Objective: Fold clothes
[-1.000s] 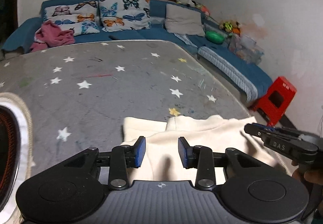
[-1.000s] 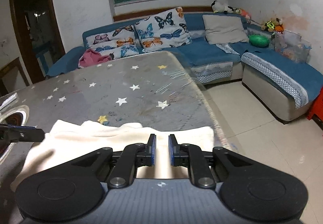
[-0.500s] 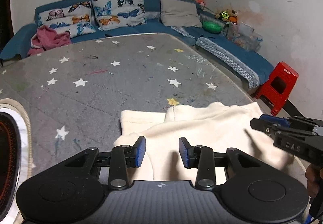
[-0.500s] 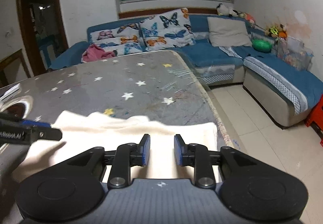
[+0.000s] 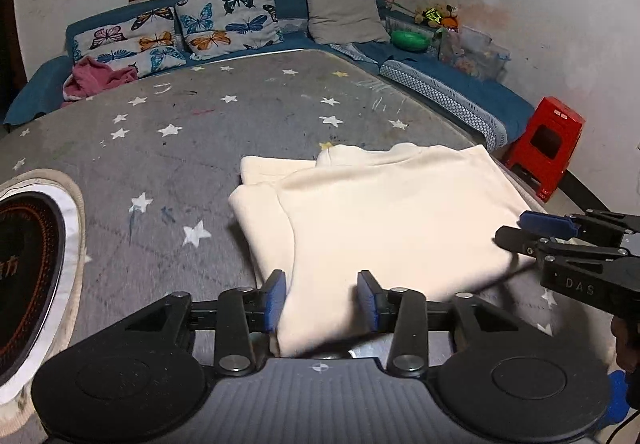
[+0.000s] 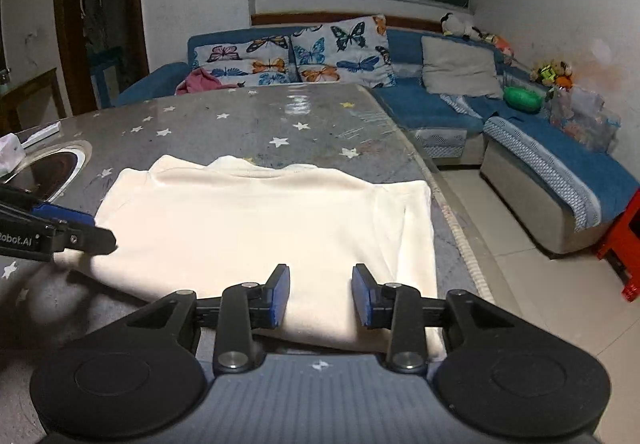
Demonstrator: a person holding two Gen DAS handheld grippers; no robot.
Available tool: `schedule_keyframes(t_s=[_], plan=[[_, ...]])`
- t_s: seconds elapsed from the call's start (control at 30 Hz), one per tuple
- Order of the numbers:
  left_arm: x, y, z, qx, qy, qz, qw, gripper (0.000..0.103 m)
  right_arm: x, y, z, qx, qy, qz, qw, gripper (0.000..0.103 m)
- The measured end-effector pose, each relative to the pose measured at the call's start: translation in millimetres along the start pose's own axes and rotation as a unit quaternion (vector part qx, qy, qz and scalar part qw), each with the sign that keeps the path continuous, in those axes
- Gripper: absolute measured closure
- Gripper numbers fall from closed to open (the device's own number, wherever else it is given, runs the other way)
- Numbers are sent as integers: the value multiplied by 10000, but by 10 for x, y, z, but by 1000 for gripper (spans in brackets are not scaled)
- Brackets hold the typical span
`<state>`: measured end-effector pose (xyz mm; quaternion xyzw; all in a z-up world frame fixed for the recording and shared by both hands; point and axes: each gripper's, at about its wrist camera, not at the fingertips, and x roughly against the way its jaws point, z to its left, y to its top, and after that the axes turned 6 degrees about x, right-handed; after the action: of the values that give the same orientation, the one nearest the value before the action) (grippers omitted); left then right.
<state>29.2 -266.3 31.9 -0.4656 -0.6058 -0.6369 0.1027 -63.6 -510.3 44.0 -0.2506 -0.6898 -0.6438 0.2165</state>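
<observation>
A cream garment lies folded flat on the grey star-patterned table, near its right edge. My left gripper is open, its blue pads either side of the garment's near left corner. My right gripper is open too, over the garment at its near right part. Each gripper shows in the other's view: the right one at the garment's right edge, the left one at its left edge. A hand holds the right gripper's handle at the frame edge.
A round cooktop is set into the table at left. A blue corner sofa with butterfly cushions wraps the far side, with a pink cloth on it. A red stool stands on the tiled floor right of the table edge.
The right gripper went from nearly shut to wide open. Both grippers rose and pulled back toward me, and the garment now lies flat between them.
</observation>
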Motion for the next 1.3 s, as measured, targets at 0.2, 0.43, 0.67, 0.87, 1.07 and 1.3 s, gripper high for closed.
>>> schedule_keyframes(t_s=[0.2,0.43,0.67,0.87,1.07,1.3], plan=[[181,-89,-35,-9,32,-82,10000,43,169,-30,103,-69,-54,-178,9998,58],[354,-208,-32,-44,133,-239,9996,24,311,-106,276,53,-244,-263,9993,41],[502,-278,-46,-10,187,-359,9992,7,452,-167,363,-60,-318,-316,9990,25],[564,-335,-32,157,274,-332,9989,1,531,-213,373,-241,-401,-337,9983,15],[631,-387,-30,265,363,-259,9987,0,596,-265,366,-474,-448,-346,9973,6],[750,-443,-65,298,528,-262,9978,0,694,-315,431,-467,-488,-390,9970,0]])
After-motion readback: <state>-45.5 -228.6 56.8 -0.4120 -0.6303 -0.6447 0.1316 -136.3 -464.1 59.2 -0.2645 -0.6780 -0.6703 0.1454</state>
